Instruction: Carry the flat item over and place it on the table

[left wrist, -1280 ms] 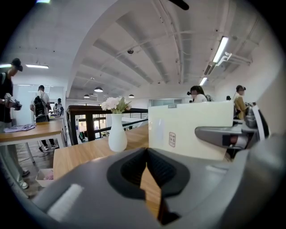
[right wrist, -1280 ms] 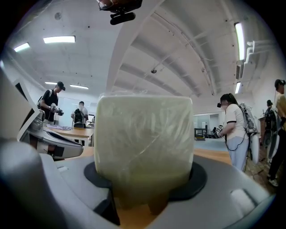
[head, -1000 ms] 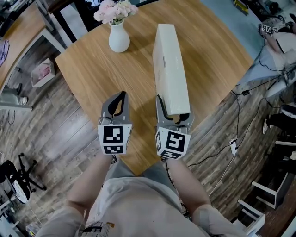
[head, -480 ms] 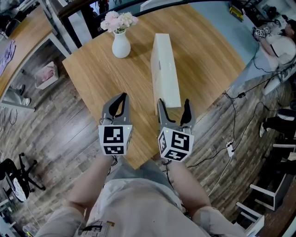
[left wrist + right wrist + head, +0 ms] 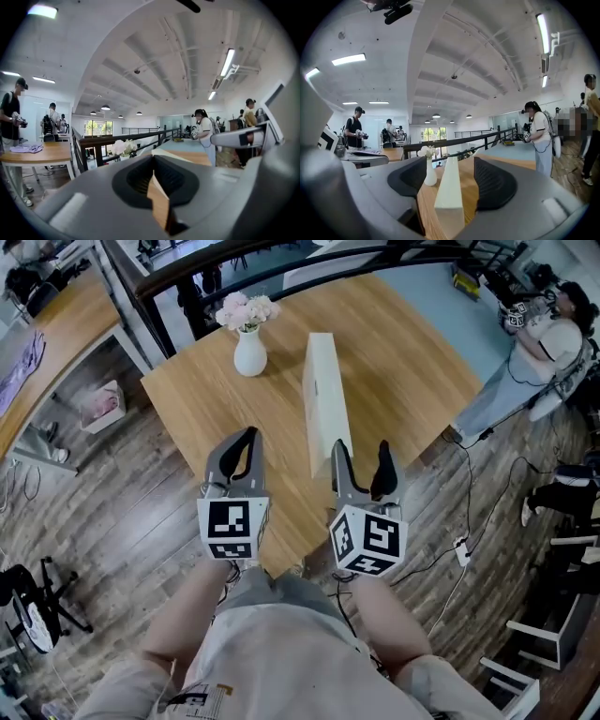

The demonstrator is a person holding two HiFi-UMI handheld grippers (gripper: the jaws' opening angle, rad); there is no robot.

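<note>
The flat item is a long white box (image 5: 322,395) standing on its narrow edge on the wooden table (image 5: 403,362), to the right of a white vase of pink flowers (image 5: 248,341). My right gripper (image 5: 362,457) hangs just short of the box's near end, jaws apart and closing, with no pad touching the box. In the right gripper view the box (image 5: 450,192) runs away from me in line with the gap of that gripper (image 5: 452,180), and the vase (image 5: 430,172) is to its left. My left gripper (image 5: 245,435) is shut and empty over the table's near edge.
A person (image 5: 539,338) stands beyond the table's right corner, and others show in both gripper views. A dark railing (image 5: 234,263) runs behind the table. A second table (image 5: 56,324) is at the left. Cables (image 5: 466,540) lie on the wooden floor at the right.
The right gripper let go of the box's near end and drew back toward me with its jaws apart. The box stayed on its edge on the table. The left gripper stayed shut.
</note>
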